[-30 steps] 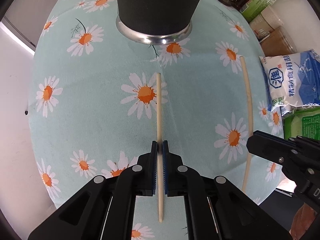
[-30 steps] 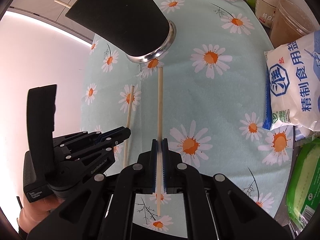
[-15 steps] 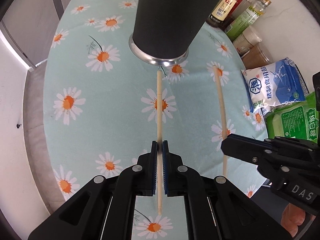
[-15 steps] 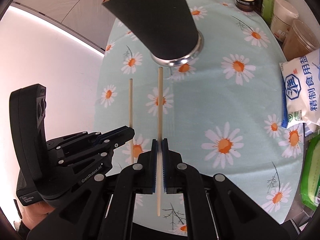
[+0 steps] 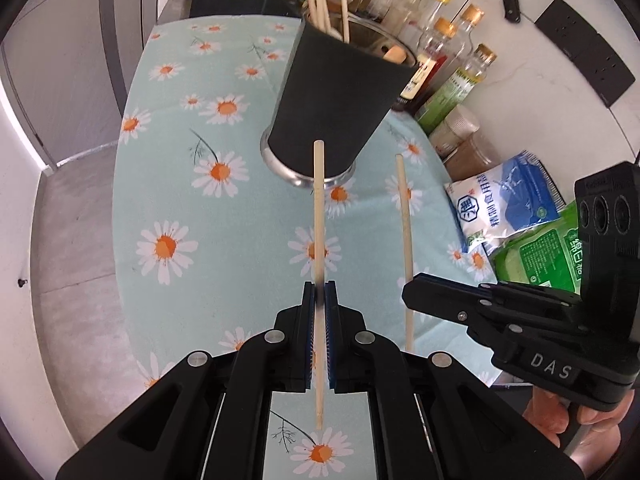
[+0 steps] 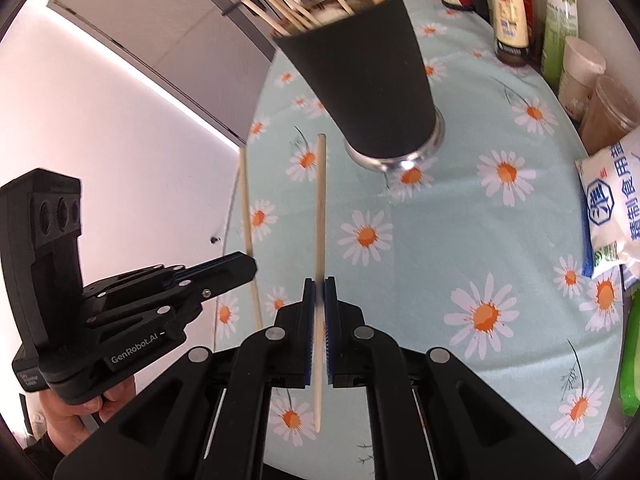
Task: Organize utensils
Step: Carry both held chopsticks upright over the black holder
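Above the daisy-print tablecloth, two chopsticks are held short of the black utensil cup.
One is pinched in each gripper — left gripper, right gripper — long axes running forward; the cup's rim lies ahead and higher, nearer the left chopstick than the right chopstick.

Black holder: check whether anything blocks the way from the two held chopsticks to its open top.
Nothing visible stands between them. The left gripper and right gripper each clamp a chopstick in front of the black holder. Only the chopsticks already inside crowd its mouth.
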The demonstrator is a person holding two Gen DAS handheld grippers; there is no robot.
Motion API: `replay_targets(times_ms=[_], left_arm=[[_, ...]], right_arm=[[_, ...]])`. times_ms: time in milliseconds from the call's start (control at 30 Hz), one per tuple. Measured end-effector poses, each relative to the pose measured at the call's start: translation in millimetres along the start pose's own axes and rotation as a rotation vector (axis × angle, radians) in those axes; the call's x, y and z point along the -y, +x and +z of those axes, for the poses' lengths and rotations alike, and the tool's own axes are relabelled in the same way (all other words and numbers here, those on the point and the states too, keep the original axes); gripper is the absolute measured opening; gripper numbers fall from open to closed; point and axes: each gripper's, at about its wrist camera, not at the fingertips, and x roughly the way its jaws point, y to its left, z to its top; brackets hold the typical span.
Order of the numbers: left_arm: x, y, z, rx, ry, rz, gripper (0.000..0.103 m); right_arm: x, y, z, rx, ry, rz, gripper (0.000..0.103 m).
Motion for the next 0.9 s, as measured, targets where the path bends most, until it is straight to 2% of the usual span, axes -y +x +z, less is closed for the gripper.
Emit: replay_targets(times_ms=[133, 200, 267, 433, 567, 900], left_arm=[[0, -11, 8, 0.046, 0.003, -0.024, 0.004], [0, -20, 13, 0.094, 0.017, -0.050, 0.004], [2, -29, 19, 0.148, 0.037, -0.044, 0.004], [0, -48, 38, 0.235, 0.041, -0.094, 0.004], [5, -61, 54, 0.300, 0.089, -0.131, 0.004], [15, -81, 95, 0.441, 0.177, -0.147, 0.004]], right_arm=[[-10, -14, 0, 0.111, -0.057, -0.004, 0.006], [-12, -20, 4, 0.146, -0.069, 0.005, 0.006], [-12, -26, 8, 0.194, -0.061, 0.025, 0.006], [-15, -47, 22, 0.312, -0.081, 0.048, 0.006], [-19, -59, 34, 0.412, -0.105, 0.036, 0.006], [-28, -73, 79, 0.546, -0.145, 0.003, 0.006]])
